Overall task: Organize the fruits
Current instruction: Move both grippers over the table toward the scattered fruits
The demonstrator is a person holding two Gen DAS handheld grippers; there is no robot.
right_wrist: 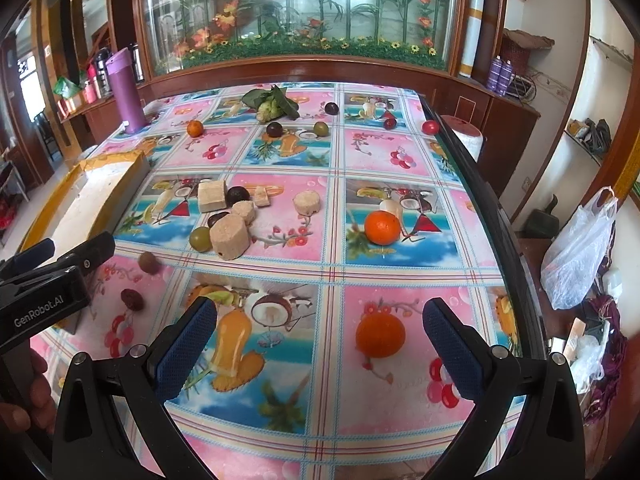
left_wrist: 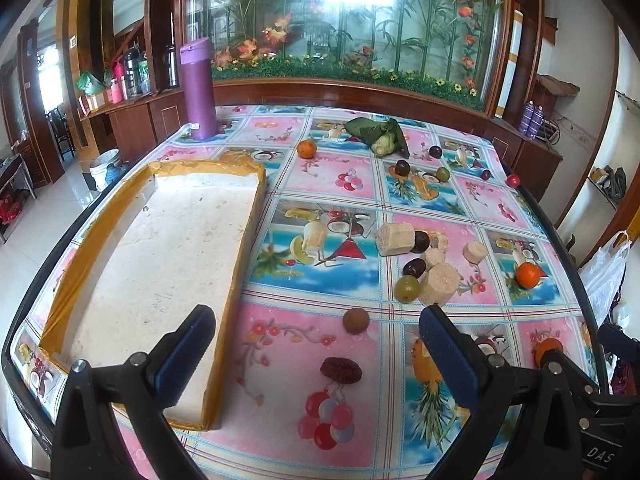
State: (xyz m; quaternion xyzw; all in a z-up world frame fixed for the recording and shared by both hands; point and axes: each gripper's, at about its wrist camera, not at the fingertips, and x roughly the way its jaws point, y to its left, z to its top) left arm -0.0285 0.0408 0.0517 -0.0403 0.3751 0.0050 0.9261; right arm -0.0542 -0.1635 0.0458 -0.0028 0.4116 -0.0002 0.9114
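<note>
Where the fisheye rims darken, the table corners are cut off, and the left gripper's body is seen only partly at the left edge of the right wrist view. Both tools are held with jaws spread wide and nothing between them: the left gripper (left_wrist: 316, 344) above a wrinkled dark red date (left_wrist: 341, 370), the right gripper (right_wrist: 320, 336) above the glossy tablecloth (right_wrist: 384, 152), with a matte orange (right_wrist: 380, 337) lying between its blue ribbed pads, nearer the right one. A round brown fruit (left_wrist: 356, 320) is seen just beyond the date. To the left of the left gripper a shallow white foam tray (left_wrist: 160, 240) edged with yellow tape is set, its near corner hidden behind the left finger. Further on, a cluster of pale, rough cylindrical and blocky pieces (right_wrist: 230, 236) is heaped with a smooth green grape (right_wrist: 200, 238) touching the nearest one and dark round fruits wedged among them; what the pale pieces are cannot be told. A second orange (right_wrist: 382, 227) lies apart to the right. Far back, a small orange (right_wrist: 195, 128), several dark plums, a red fruit at the table edge and a leafy bundle (right_wrist: 272, 104) are scattered near a tall purple flask (right_wrist: 127, 92).
</note>
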